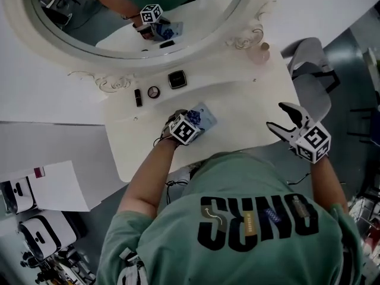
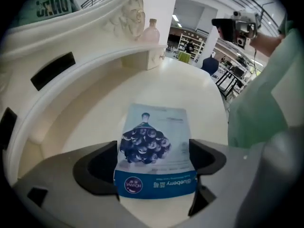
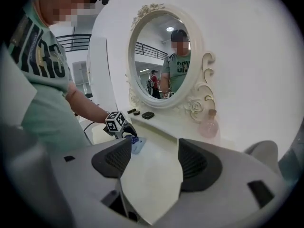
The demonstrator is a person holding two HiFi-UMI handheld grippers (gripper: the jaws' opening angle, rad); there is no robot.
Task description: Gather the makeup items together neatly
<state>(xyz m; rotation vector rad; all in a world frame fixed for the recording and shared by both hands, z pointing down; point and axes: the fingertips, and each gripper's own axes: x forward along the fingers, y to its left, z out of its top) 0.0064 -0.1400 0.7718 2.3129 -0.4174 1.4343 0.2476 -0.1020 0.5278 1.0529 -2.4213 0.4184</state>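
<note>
White vanity table [image 1: 249,108], smooth and glossy, fills the middle of the head view. Nearest the person, the left gripper [image 1: 189,122] points steeply down at a flat blueberry sheet-mask sachet [image 2: 153,127] lying on the lower tabletop. Its jaws stand wide apart on either side of the sachet's near end and do not press on it, so nothing is held yet. Off to the right, the right gripper [image 1: 275,114] hangs at the table's right edge with its jaws apart and nothing between them but bare tabletop.

Further back, on the raised shelf under the mirror [image 1: 136,16], lie a small dark tube [image 1: 138,97], a round compact [image 1: 154,91] just beside it and a square black case [image 1: 177,79] next along. A pink bottle [image 1: 259,53] stands well apart from them at the shelf's right end.

The likely trouble is the sachet itself: it is thin, slick and flat on a polished surface. If the jaws close across its width it may buckle and spring out, or the pads may skid over its edges and shove it toward the front edge. Carried up to the shelf, it could also sweep into the tube or the compact and scatter them.
</note>
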